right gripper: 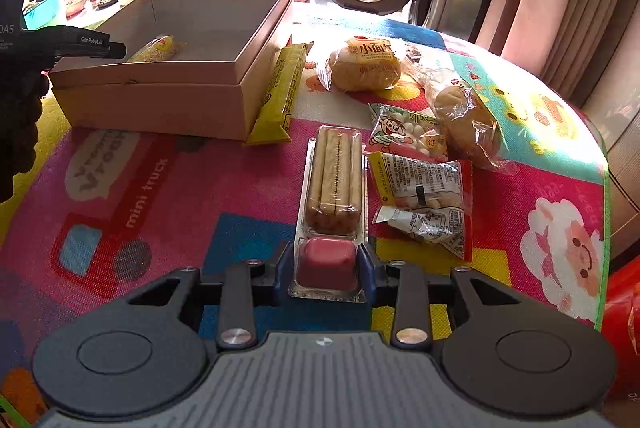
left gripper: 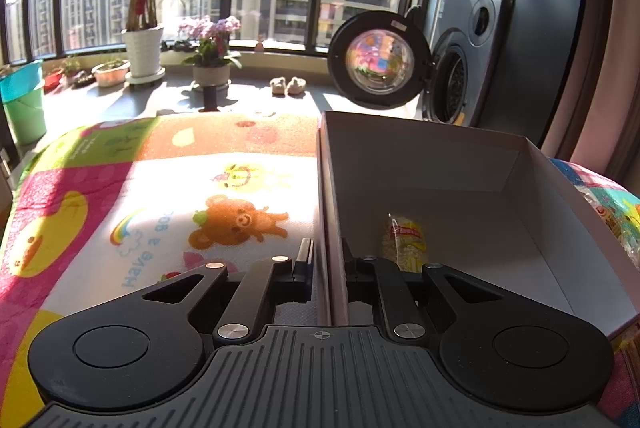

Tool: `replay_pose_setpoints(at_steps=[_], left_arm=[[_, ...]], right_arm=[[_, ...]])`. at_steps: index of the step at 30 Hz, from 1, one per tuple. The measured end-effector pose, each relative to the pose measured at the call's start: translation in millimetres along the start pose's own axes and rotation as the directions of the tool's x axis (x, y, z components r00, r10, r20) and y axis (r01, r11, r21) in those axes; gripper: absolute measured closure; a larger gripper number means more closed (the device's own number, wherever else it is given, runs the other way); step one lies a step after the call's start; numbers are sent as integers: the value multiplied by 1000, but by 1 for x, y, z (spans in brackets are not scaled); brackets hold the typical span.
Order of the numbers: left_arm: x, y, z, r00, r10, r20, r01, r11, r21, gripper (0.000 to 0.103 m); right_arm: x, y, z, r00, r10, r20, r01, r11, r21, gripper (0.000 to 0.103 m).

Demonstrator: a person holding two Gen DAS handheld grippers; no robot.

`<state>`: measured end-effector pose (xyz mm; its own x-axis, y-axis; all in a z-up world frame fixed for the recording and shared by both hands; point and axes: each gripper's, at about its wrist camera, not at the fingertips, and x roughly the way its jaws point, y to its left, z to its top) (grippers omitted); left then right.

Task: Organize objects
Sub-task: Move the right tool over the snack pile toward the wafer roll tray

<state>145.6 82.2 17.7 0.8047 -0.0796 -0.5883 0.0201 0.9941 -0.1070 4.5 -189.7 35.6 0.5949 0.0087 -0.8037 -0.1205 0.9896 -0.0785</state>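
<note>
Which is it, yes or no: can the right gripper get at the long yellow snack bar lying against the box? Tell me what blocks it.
Probably not yet. The right gripper is shut on the biscuit-stick tray, so it must set that down first. Otherwise the yellow snack bar lies uncovered beside the cardboard box.
</note>
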Motion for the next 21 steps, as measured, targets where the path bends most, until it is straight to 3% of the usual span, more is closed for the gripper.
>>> replay_pose_setpoints(at_steps=[5, 10, 16, 20, 21], left_arm=[[-1, 0, -1, 1000, 2, 2, -2, 1000, 2, 90], [-1, -1, -1, 1000, 1, 3, -1, 1000, 5, 90], [-1, 0, -1, 1000, -10, 3, 10, 1000, -3, 90], [-1, 1, -1, 1000, -16, 3, 16, 1000, -7, 90], [-1, 1, -1, 1000, -17, 3, 17, 1000, -8, 90]], right_arm=[[-6, 6, -6, 1000, 8, -2, -8, 1000, -28, 68], [-7, 5, 0, 1000, -6, 28, 7, 1000, -20, 60], [14, 6, 20, 999, -4, 35, 4, 1000, 11, 55], [27, 9, 31, 1000, 0, 24, 0, 1000, 30, 54], [26, 11, 31, 1000, -1, 23, 1, 1000, 17, 59]])
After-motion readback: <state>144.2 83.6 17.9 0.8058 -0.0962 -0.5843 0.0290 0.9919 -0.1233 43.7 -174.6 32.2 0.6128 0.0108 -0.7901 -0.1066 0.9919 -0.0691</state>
